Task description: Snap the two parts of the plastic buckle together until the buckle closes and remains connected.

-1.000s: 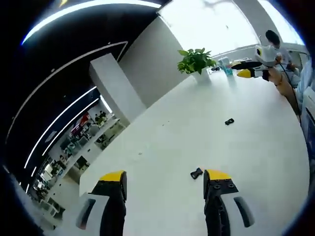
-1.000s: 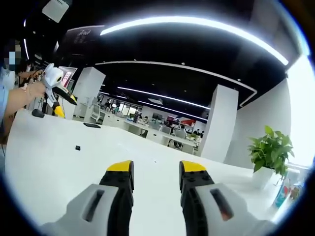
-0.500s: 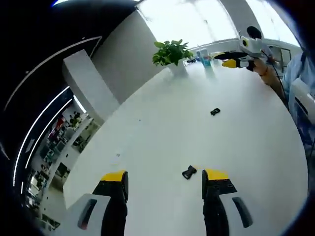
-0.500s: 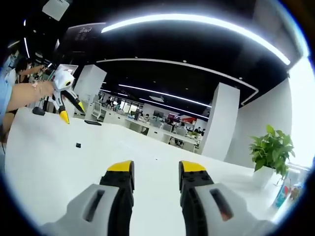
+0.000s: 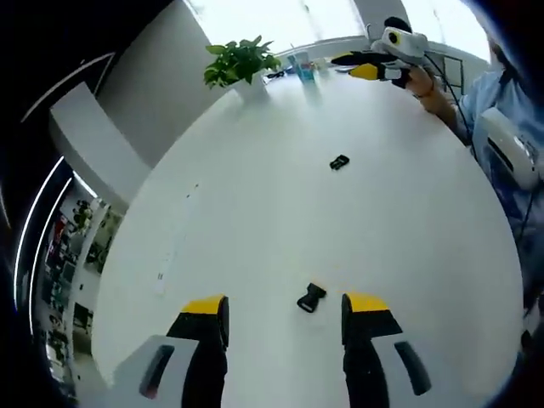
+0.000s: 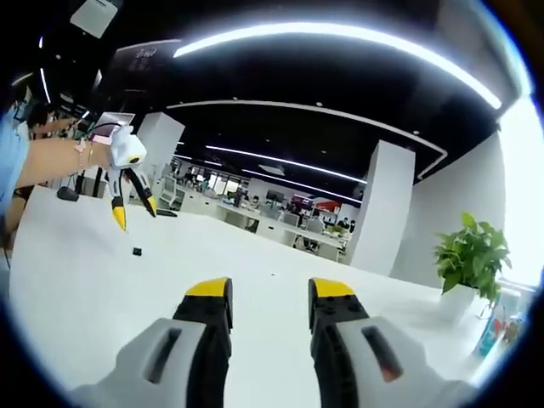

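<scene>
Two small black buckle halves (image 5: 312,297) (image 5: 339,161) well apart on white table (image 5: 255,204).

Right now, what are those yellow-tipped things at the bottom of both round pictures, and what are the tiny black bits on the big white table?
A person holds one grabbing tool in each hand, and a little camera rides on each. The left gripper view looks down at the big white table past the left tool. The right gripper view looks across the room past the right tool. Both tools are open and hold nothing. You can also spot each tool from the other's camera. The tiny black bits are two halves of a plastic buckle: the near black buckle piece lies just ahead of the left tool, the far black buckle piece lies apart, further up the table. A green potted plant stands at the far edge.
</scene>
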The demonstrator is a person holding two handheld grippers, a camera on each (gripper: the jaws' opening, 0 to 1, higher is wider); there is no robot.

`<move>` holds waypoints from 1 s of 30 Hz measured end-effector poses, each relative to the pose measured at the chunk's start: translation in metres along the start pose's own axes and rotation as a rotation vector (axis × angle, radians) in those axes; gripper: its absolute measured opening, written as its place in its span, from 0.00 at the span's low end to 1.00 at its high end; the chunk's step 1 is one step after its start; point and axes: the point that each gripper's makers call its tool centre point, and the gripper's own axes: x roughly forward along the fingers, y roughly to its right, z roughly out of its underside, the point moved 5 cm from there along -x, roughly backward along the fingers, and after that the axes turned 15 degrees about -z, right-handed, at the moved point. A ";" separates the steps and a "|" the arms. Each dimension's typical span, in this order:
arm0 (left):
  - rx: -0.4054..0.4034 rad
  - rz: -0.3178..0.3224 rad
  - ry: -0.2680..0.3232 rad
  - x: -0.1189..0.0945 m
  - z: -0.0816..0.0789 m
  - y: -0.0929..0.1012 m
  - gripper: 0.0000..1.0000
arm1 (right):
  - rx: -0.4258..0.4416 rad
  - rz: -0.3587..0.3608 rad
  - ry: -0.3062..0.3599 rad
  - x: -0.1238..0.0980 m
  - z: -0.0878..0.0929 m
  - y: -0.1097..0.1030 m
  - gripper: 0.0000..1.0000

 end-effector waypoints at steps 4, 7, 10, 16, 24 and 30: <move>0.046 0.057 -0.046 0.012 -0.002 0.003 0.49 | 0.002 -0.010 -0.006 0.002 0.001 -0.002 0.35; 0.068 0.085 -0.070 0.020 -0.004 0.005 0.45 | 0.007 -0.011 -0.012 0.003 0.003 -0.002 0.35; 0.078 0.113 -0.093 0.027 -0.003 0.006 0.38 | 0.010 -0.013 -0.019 0.004 0.005 -0.002 0.35; 0.115 0.178 -0.150 0.033 0.003 0.014 0.31 | 0.017 -0.021 -0.031 0.006 0.008 -0.002 0.35; 0.134 0.224 -0.191 0.045 0.005 0.020 0.28 | 0.016 -0.024 -0.034 0.007 0.008 -0.002 0.35; 0.163 0.260 -0.217 0.049 0.000 0.021 0.22 | 0.017 -0.033 -0.041 0.008 0.010 -0.002 0.35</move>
